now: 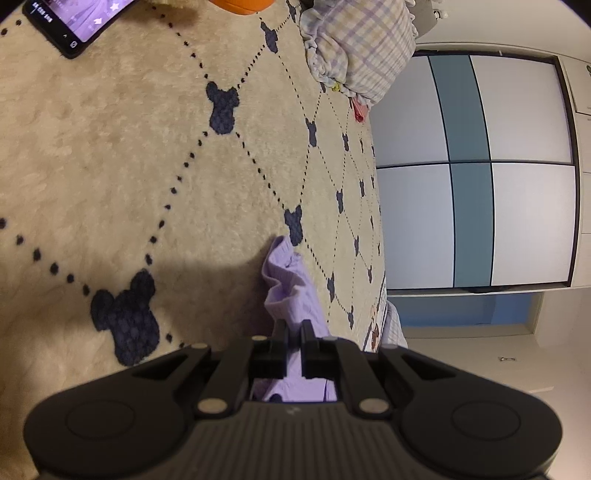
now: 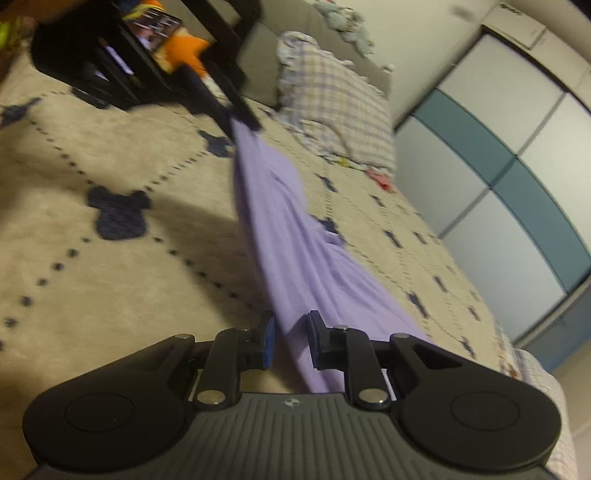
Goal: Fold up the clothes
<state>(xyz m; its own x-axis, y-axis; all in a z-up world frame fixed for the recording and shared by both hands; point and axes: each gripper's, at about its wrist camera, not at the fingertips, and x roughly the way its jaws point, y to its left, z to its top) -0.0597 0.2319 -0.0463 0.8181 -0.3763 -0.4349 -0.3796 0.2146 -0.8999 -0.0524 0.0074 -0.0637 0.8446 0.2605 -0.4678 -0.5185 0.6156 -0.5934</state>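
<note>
Lilac garment [image 2: 280, 236] stretched as a long band between both tongs, above the bed blanket [image 2: 110, 288].

Left tongs [image 1: 294, 334] pinch its far end; right tongs [image 2: 290, 338] stand slightly parted around the near end — the long axis runs straight from one to the other.

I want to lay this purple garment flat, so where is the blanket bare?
The broad patch of blanket between the phone and the purple garment is bare. It is crowded toward the checked pillow, with small red and yellow items beside it, and near the orange thing.
</note>
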